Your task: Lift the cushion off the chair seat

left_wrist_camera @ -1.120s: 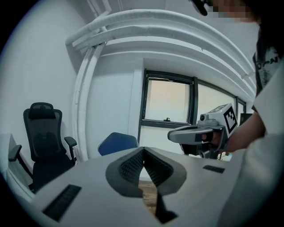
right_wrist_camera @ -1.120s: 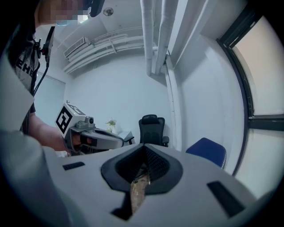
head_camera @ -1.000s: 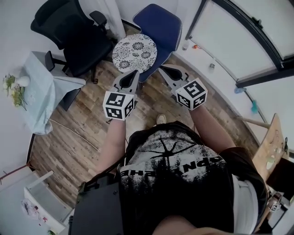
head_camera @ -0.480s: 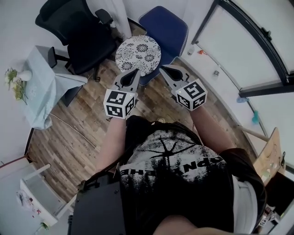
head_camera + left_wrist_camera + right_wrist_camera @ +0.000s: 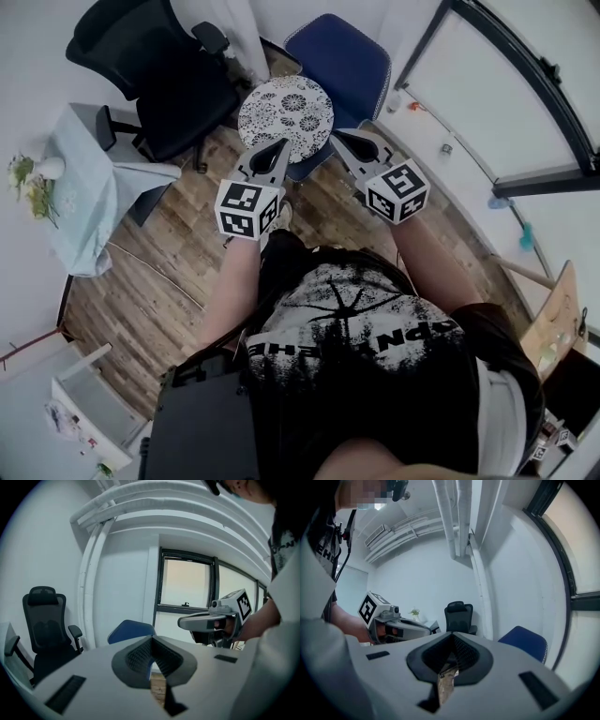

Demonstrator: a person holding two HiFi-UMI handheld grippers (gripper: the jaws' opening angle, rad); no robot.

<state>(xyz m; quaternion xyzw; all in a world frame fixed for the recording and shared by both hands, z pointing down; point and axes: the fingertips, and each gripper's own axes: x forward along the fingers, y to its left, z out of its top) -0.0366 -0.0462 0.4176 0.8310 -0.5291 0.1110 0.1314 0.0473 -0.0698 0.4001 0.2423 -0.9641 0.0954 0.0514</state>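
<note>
Only our head view shows the round cushion [image 5: 286,118], flat on the blue chair [image 5: 352,61], upper centre; left hand-held gripper [image 5: 280,145] and right hand-held gripper [image 5: 340,139] are pressed together.

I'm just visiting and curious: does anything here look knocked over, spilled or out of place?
Nothing stands out. The round patterned cushion lies flat on the blue chair, the black office chair stands upright, and I see no spill on the wooden floor.
</note>
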